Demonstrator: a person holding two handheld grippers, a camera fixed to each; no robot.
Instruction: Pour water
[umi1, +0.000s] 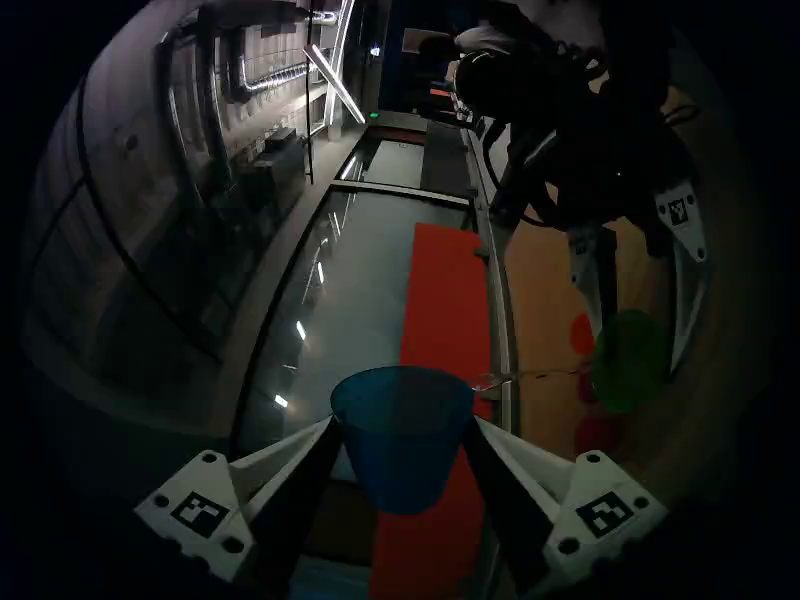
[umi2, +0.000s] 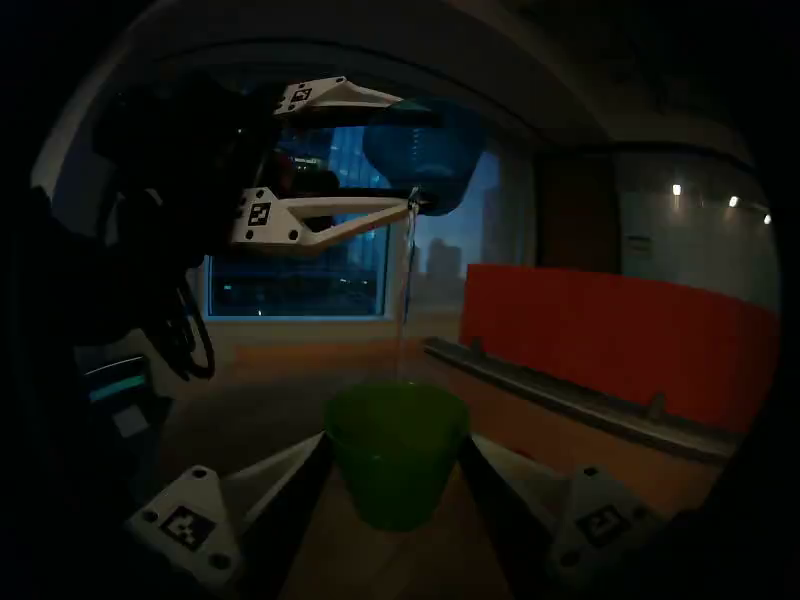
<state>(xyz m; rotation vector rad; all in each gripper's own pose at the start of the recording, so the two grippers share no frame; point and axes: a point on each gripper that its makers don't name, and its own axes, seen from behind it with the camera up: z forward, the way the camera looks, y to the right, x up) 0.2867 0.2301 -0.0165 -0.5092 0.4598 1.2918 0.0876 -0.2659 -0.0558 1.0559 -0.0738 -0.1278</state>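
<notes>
Pouring from the tilted blue cup (umi1: 403, 435), water (umi2: 405, 300) enters the green cup (umi2: 397, 455).

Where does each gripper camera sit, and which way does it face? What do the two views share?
Left gripper view: on the left gripper, rolled sideways, looking along its own jaws over the blue cup toward the right gripper holding the green cup.
Right gripper view: on the right gripper, about level, looking along its own jaws over the green cup toward a window, with the left gripper above.
Shared: both cups, both grippers, the water stream and the red panel.
</notes>
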